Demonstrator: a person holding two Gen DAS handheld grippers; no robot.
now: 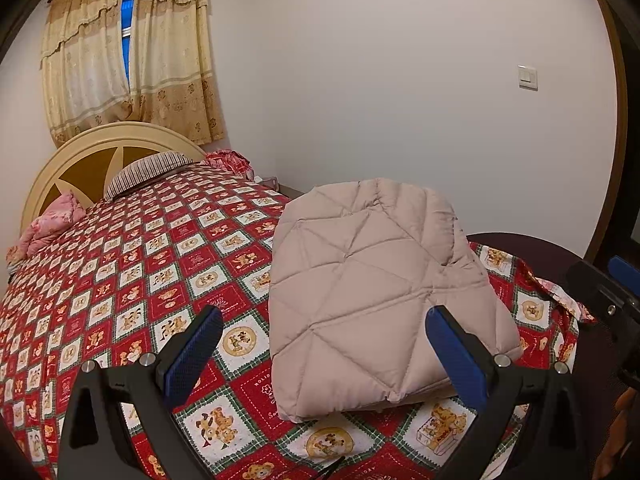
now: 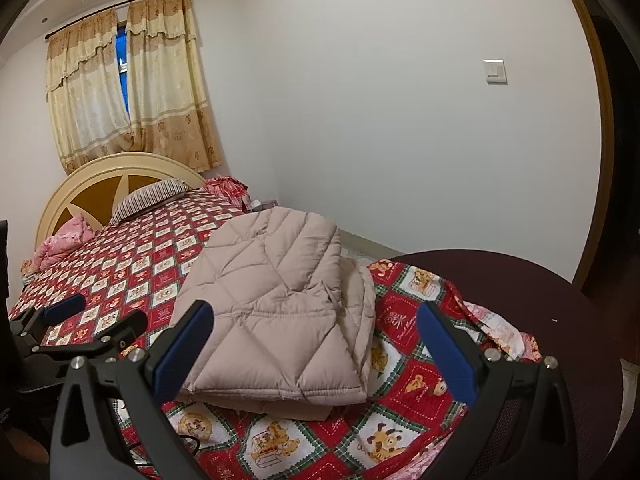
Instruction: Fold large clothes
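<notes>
Garment: A beige quilted jacket (image 1: 376, 296) lay folded into a compact, several-layer bundle on the red bear-print bedspread (image 1: 132, 280), near the foot corner of the bed and on the wall side.
Garment position, right view: The quilted jacket (image 2: 276, 312) sat directly ahead of the camera, with stacked layer edges visible along its near side.
Long axis: The bundle ran roughly from the near edge toward the headboard (image 1: 100, 156), slightly slanted; its near short edge faced both tools.
Left gripper: The left gripper (image 1: 324, 348) hovered above the bedspread with fingers spread wide, holding nothing. The bundle lay ahead and toward its right finger, which overlapped the bundle's near right corner in the view; contact could not be confirmed.
Right gripper: The right gripper (image 2: 316, 344) was likewise spread wide and empty. The bundle lay ahead and toward its left finger.
Relative placement: The left gripper appeared at the left edge of the right wrist view (image 2: 92, 324), beside the bundle's left flank. The two tools therefore bracketed the near edge, one per side.
Nearer tool: Neither was clearly closer; both stood just short of the near edge.
Task progress (judgement): Folding appeared complete or nearly so.
Next move (judgement): Any further fold would turn on the near edge being lifted toward the headboard, along the long axis.
</notes>
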